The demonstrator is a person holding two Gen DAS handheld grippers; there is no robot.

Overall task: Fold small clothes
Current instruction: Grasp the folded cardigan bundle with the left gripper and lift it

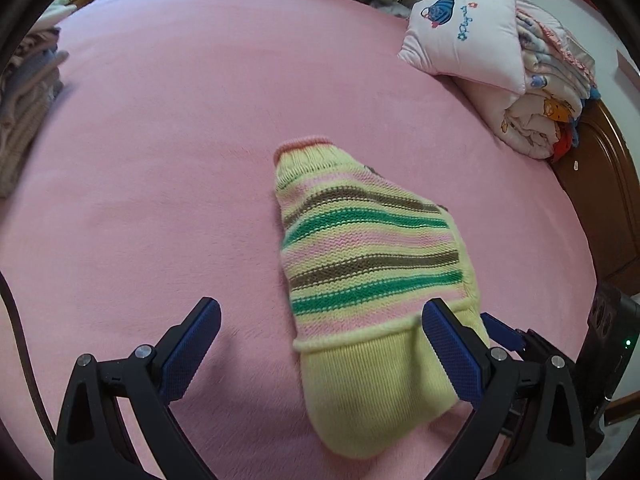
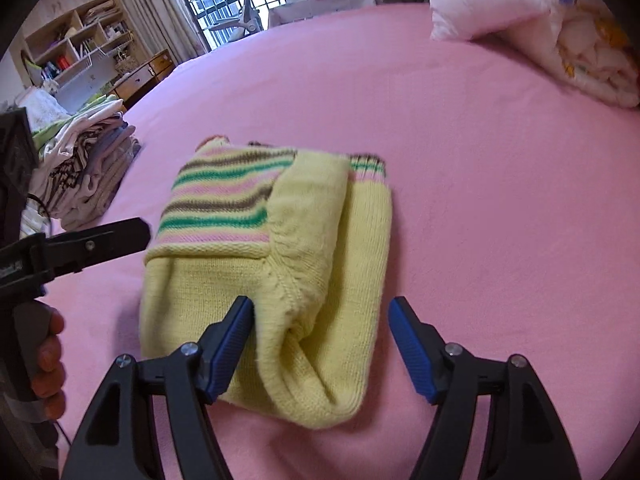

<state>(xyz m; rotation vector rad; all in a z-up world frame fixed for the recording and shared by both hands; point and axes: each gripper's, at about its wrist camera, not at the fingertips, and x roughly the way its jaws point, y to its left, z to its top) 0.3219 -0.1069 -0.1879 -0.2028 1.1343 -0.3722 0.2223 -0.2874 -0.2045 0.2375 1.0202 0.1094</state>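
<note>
A small yellow knit sweater [image 1: 368, 256] with green, brown and pink stripes lies folded on the pink bed sheet [image 1: 160, 160]. In the left wrist view my left gripper [image 1: 320, 316] is open, its jaws spread wide over the sweater's near plain yellow end, holding nothing. In the right wrist view the sweater [image 2: 272, 248] lies with a sleeve folded over its body. My right gripper [image 2: 322, 316] is open around the near yellow edge, empty. The left gripper's finger [image 2: 104, 240] shows at the left of that view.
A pink pillow [image 1: 468, 36] and rolled quilts [image 1: 540, 120] sit at the bed's far right by a wooden bed frame [image 1: 608, 200]. A stack of folded clothes [image 2: 84, 168] lies at the bed's left. Shelves [image 2: 80, 40] and a window stand beyond.
</note>
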